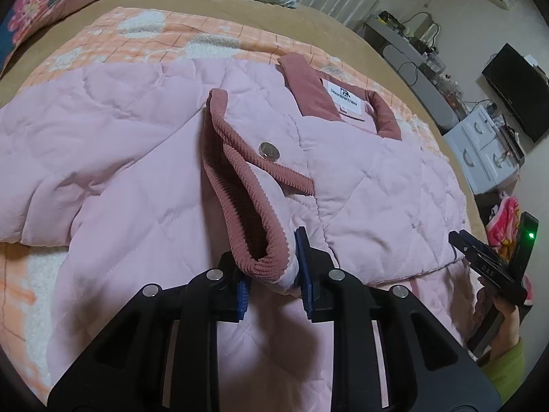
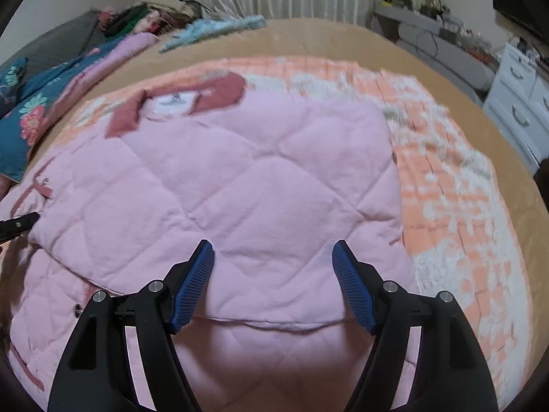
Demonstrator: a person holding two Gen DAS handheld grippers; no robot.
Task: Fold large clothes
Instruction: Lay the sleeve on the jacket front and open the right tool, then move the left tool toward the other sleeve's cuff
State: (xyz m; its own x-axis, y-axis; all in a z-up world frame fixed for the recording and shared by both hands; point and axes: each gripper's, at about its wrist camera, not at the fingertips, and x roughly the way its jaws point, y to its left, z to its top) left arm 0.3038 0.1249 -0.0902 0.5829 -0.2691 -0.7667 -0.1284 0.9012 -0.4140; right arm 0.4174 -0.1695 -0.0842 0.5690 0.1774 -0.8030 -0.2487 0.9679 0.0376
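A pale pink quilted jacket (image 1: 120, 144) lies spread on an orange checked blanket (image 1: 171, 37). Its dusty-rose collar with a white label (image 1: 343, 98) points toward the far side. One sleeve is folded across the body, and its ribbed rose cuff (image 1: 254, 206) with a metal snap (image 1: 269, 151) reaches my left gripper (image 1: 272, 285). That gripper is shut, with the cuff's end pinched between the blue pads. My right gripper (image 2: 272, 274) hovers open over a folded-in panel of the jacket (image 2: 257, 171), with nothing between its fingers. It also shows at the right edge of the left wrist view as the right gripper (image 1: 487, 264), held by a hand.
The blanket (image 2: 446, 178) lies on a tan bed cover (image 1: 240, 10). A floral quilt (image 2: 27, 116) and a light blue cloth (image 2: 212, 31) sit at the far left. White drawers (image 2: 521, 110), a grey desk and a dark screen stand to the right of the bed.
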